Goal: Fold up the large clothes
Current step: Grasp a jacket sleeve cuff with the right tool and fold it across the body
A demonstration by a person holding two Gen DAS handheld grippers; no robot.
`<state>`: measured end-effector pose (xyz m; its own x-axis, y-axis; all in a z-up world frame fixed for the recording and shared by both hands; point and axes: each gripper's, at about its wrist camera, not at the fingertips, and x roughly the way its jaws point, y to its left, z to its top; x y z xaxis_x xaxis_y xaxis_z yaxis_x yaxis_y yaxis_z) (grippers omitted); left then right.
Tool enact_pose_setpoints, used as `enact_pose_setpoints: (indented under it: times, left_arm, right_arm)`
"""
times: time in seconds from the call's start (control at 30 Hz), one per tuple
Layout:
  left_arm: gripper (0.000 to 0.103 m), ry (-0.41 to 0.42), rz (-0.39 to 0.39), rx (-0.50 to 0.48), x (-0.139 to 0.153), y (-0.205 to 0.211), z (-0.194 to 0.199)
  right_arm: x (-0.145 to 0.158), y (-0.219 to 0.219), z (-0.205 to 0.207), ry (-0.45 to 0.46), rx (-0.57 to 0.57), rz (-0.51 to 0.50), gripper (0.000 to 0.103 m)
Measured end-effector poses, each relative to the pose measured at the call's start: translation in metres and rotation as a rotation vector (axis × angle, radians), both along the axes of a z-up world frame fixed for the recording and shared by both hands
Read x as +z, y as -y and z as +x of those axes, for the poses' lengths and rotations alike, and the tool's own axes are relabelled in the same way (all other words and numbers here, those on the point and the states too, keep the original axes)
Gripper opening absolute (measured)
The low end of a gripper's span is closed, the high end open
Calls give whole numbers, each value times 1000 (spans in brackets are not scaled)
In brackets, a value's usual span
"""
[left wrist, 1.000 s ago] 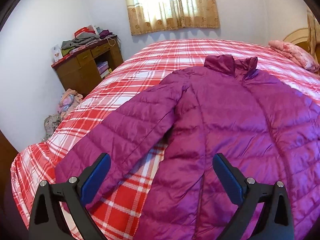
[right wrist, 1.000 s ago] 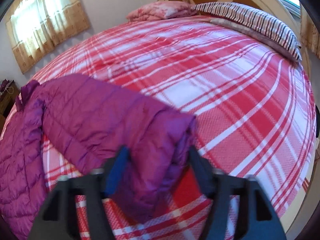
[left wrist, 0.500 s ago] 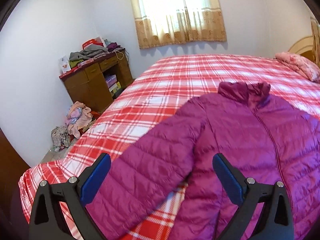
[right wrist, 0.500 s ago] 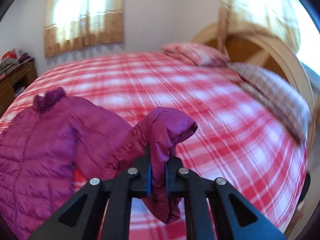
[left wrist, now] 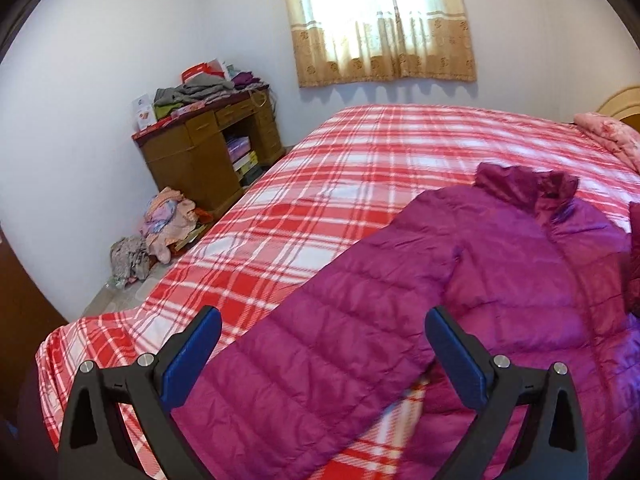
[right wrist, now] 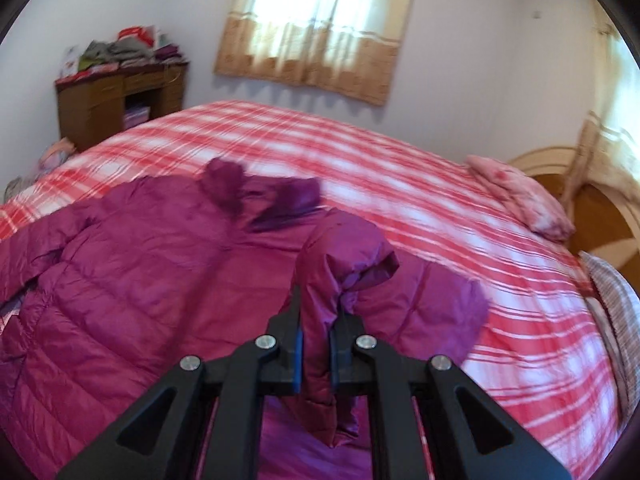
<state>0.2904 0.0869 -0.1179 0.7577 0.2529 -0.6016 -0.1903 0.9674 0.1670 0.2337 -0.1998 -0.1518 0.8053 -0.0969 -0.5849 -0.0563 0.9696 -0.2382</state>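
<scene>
The right tongs (right wrist: pixel 316 350) clench one sleeve (right wrist: pixel 344 264) above the jacket (right wrist: pixel 140 288), while the released left tongs (left wrist: pixel 320 360) straddle the other sleeve (left wrist: pixel 320 344), which runs toward the bed's (left wrist: pixel 360 152) near edge.

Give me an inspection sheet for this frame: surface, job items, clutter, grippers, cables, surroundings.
Surface: bed with a red and white plaid cover, smooth where it shows.
Job's things: purple puffer jacket lies flat, collar toward the window; left sleeve is spread out on the cover; right sleeve is lifted over the body.
Clutter: pink pillow near the headboard; clothes pile on the floor.
Grippers: left hand-held gripper open, above the left sleeve; right hand-held gripper shut on the right sleeve.
Cables: nothing seen.
Surroundings: wooden desk stacked with clothes and boxes; curtained window; wooden headboard.
</scene>
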Motion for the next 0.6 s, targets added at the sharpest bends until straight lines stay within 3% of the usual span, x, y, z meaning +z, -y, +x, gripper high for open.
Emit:
enact_pose_setpoints:
  times: [0.07, 0.1, 0.13, 0.17, 0.2, 0.4, 0.6]
  left_arm:
    - [102, -15, 4, 25, -5, -9, 0]
    - [102, -23, -1, 37, -7, -14, 0]
    - [102, -29, -9, 42, -7, -18, -1]
    - [102, -31, -12, 47, -7, -21, -1]
    - [102, -28, -12, 55, -6, -23, -2]
    - [102, 10, -31, 60, 14, -14, -3]
    - [102, 21, -45, -24, 23, 39, 7]
  right_arm:
    - [-13, -11, 10, -36, 17, -2, 16]
    - [-23, -17, 14, -58, 27, 4, 24]
    - [-26, -21, 14, -59, 34, 15, 35]
    - [-26, -26, 10, -61, 42, 25, 62]
    - [-27, -29, 3, -67, 69, 50, 73]
    - [-12, -30, -45, -53, 158, 68, 73]
    - [-11, -12, -61, -38, 129, 80, 73]
